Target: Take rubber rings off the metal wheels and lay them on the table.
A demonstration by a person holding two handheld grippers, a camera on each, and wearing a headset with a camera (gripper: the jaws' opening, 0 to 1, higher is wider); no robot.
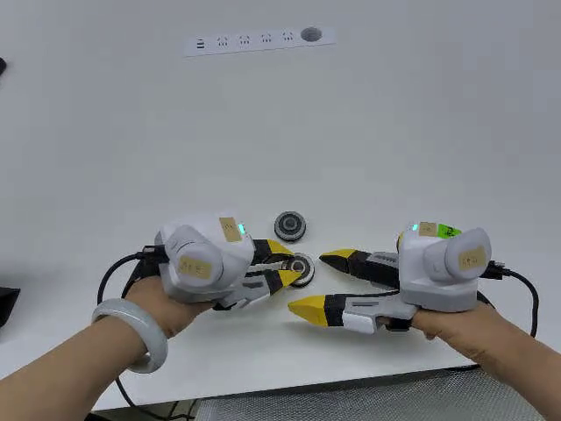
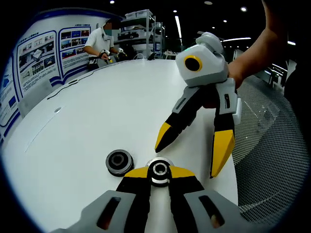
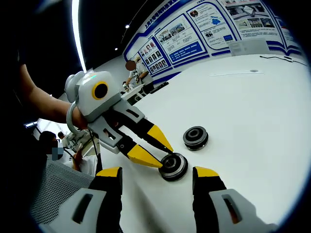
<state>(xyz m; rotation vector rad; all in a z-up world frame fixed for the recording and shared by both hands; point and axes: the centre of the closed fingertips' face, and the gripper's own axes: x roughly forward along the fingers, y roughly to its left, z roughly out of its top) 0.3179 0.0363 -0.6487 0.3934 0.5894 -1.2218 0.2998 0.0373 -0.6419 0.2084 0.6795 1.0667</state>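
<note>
- The left gripper [image 1: 289, 262] is clamped on a metal wheel [image 1: 302, 267] that rests on the white table [image 1: 394, 132].
- The right gripper [image 1: 308, 281], jaws apart, is just right of that wheel.
- A second wheel [image 1: 290, 225], dark-rimmed, lies just beyond it.

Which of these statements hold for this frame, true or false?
1. The left tool is closed on the nearer wheel. True.
2. The right tool is shut on the farther wheel. False: its jaws stand open and hold nothing, and that wheel lies free on the table.
3. The two wheels are stacked one on the other. False: they lie side by side with a gap between them.
4. A power strip lies at the far side of the table. True.
5. The right tool points toward the wheel in the left tool. True.
</note>
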